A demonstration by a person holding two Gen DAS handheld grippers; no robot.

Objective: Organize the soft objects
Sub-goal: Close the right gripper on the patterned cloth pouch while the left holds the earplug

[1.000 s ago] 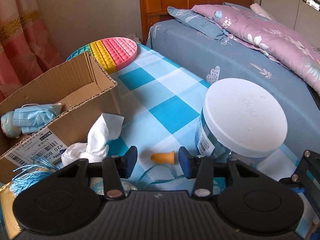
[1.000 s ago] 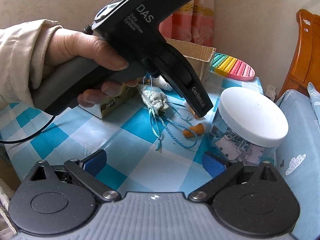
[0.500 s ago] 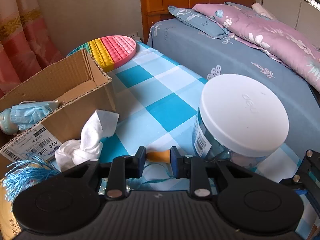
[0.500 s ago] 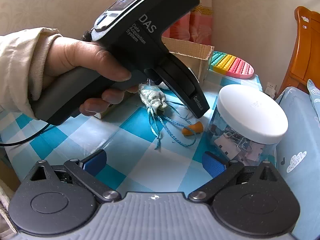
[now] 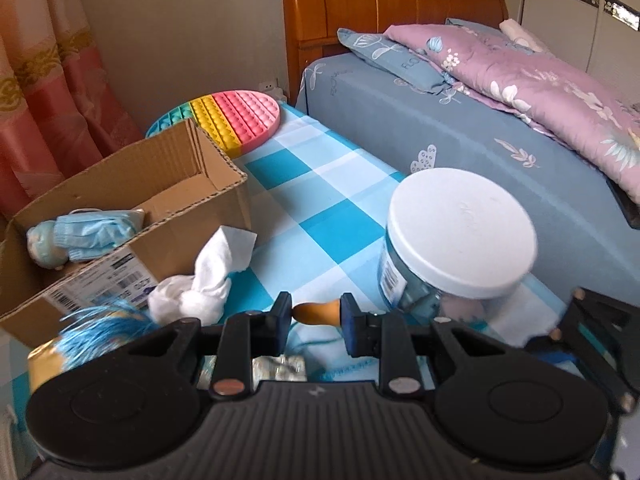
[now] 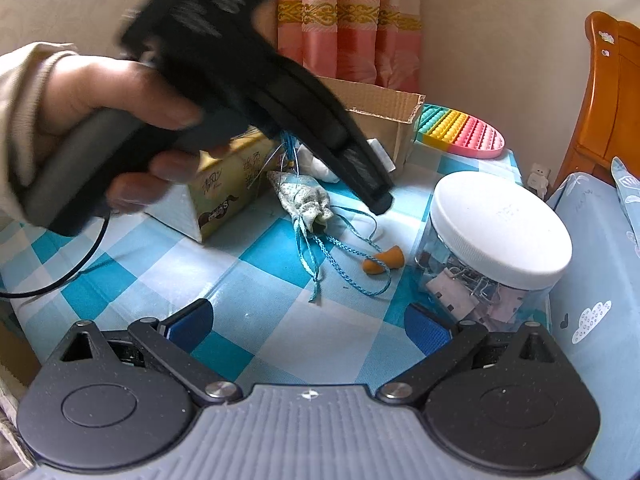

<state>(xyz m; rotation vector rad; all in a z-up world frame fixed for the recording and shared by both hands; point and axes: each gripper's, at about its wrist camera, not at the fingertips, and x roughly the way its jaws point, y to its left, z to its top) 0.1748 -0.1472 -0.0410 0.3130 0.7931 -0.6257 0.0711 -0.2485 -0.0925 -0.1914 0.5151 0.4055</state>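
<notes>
The left gripper (image 5: 315, 317) is narrowed to a small gap with the orange earplug (image 5: 316, 313) framed between its pads, yet from the right wrist the plug lies on the checked cloth (image 6: 276, 256), so I cannot tell whether it is gripped. The right gripper (image 6: 308, 326) gapes wide, empty. The white-lidded jar (image 5: 460, 236) stands at the plug's two o'clock, the crumpled tissue (image 5: 204, 280) at ten beside the cardboard box (image 5: 192, 216).

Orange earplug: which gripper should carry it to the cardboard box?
Left. The left gripper already brackets the orange earplug between its pads, though the grip is unconfirmed, and the cardboard box sits just to its left. The right gripper is open, empty and farther back.
</notes>
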